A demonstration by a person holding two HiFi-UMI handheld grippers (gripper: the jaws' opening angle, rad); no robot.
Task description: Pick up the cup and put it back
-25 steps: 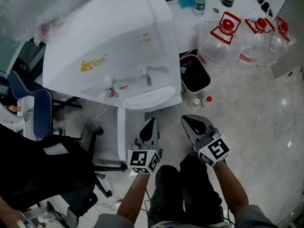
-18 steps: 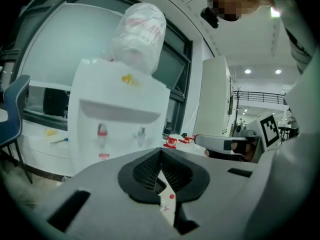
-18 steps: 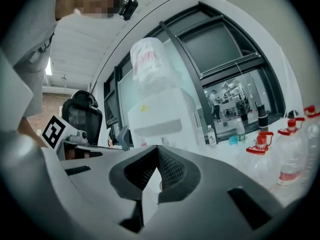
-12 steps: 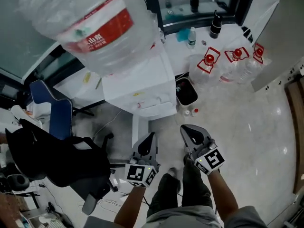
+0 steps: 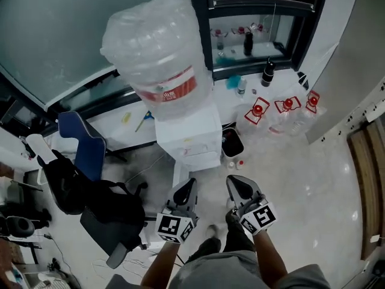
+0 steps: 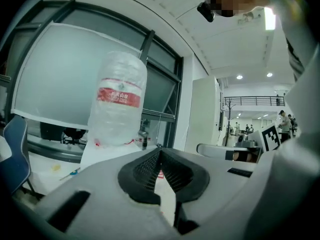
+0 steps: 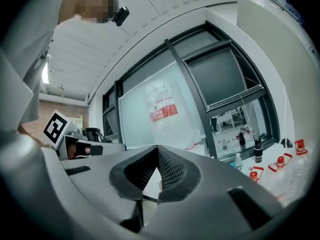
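Note:
No cup shows in any view. A white water dispenser with a big clear bottle on top stands ahead of me; the bottle also rises beyond the jaws in the left gripper view, and the bottle in the right gripper view. My left gripper and right gripper hang side by side near my legs, short of the dispenser, both pointing at it. Each is shut with nothing between its pads. The left gripper and right gripper show their tips meeting.
A blue chair and a black office chair stand to the left. A small dark bin sits beside the dispenser. Water jugs with red caps stand on the floor at the right. A desk with bottles runs along the window.
The head view has pulled back and tilted up: the dispenser and bottle look smaller and farther. Both grippers stay shut and low near my legs.

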